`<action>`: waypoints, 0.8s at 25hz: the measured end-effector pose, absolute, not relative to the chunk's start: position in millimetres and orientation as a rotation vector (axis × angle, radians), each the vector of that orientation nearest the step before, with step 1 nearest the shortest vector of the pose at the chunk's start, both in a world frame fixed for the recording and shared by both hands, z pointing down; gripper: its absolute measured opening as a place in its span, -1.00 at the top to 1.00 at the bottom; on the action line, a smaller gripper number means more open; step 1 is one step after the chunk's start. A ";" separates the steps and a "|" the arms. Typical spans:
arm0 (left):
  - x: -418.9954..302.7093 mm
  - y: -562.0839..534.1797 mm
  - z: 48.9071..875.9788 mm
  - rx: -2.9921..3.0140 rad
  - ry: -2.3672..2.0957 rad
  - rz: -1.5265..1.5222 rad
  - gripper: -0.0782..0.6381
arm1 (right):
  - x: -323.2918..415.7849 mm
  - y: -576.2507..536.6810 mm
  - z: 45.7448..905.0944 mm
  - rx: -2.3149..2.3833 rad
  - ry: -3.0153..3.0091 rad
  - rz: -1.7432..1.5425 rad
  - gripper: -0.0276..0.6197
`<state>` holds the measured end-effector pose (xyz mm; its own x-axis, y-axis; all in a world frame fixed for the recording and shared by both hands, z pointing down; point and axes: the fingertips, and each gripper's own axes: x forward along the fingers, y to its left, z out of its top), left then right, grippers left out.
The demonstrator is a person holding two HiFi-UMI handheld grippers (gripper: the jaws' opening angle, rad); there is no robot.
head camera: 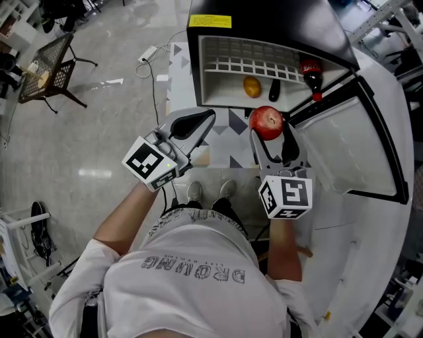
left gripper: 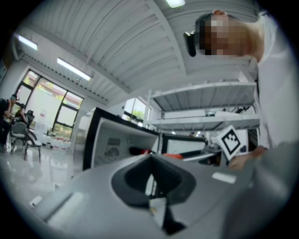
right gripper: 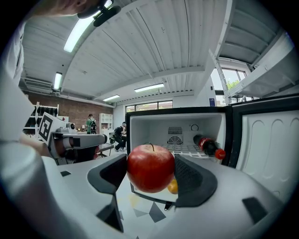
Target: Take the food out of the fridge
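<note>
A red apple (head camera: pixel 266 121) (right gripper: pixel 150 167) is clamped between the jaws of my right gripper (head camera: pixel 270 132) (right gripper: pixel 150 177), held in the air just in front of the open black fridge (head camera: pixel 264 20) (right gripper: pixel 175 112). Inside the white compartment lie a small orange fruit (head camera: pixel 252 86) (right gripper: pixel 173 186), a dark item (head camera: pixel 274 90) and a red-capped cola bottle (head camera: pixel 310 71) (right gripper: pixel 208 145). My left gripper (head camera: pixel 200 123) (left gripper: pixel 152 179) hovers to the left of the apple, shut with nothing in it.
The fridge door (head camera: pixel 360 142) (right gripper: pixel 266 140) stands swung open to the right. A patterned mat (head camera: pixel 228 148) lies under the fridge front. A mesh chair (head camera: pixel 49 69) and a power strip (head camera: pixel 147 53) are on the floor at left. The person's shoes (head camera: pixel 210 191) are below.
</note>
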<state>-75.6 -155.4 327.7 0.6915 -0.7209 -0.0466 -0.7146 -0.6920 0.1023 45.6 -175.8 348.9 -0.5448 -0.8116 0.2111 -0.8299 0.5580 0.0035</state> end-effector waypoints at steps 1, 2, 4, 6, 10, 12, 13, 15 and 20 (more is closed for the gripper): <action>-74.9 -155.7 328.0 2.817 -1.199 -0.127 0.76 | 45.7 -176.1 349.7 1.383 -2.601 0.144 0.00; -74.1 -156.1 328.4 2.816 -1.199 -0.126 0.76 | 46.0 -176.5 350.6 1.380 -2.600 0.145 0.00; -72.8 -156.8 329.0 2.815 -1.199 -0.125 0.76 | 46.7 -177.6 351.8 1.378 -2.599 0.149 0.00; -72.3 -157.3 329.2 2.813 -1.200 -0.125 0.76 | 47.3 -178.4 352.6 1.376 -2.598 0.154 0.00; -71.2 -158.8 328.8 2.809 -1.205 -0.127 0.76 | 48.4 -180.2 353.0 1.373 -2.600 0.161 0.00; -70.2 -159.8 329.2 2.808 -1.207 -0.126 0.76 | 49.5 -181.6 353.4 1.372 -2.601 0.163 0.00; -69.7 -160.4 329.4 2.807 -1.208 -0.126 0.76 | 50.0 -182.5 353.6 1.371 -2.601 0.163 0.00; -69.1 -161.8 329.4 2.805 -1.212 -0.127 0.76 | 50.7 -184.3 353.8 1.367 -2.603 0.164 0.00; -67.1 -164.9 331.0 2.798 -1.220 -0.122 0.76 | 51.2 -188.2 355.9 1.355 -2.608 0.171 0.00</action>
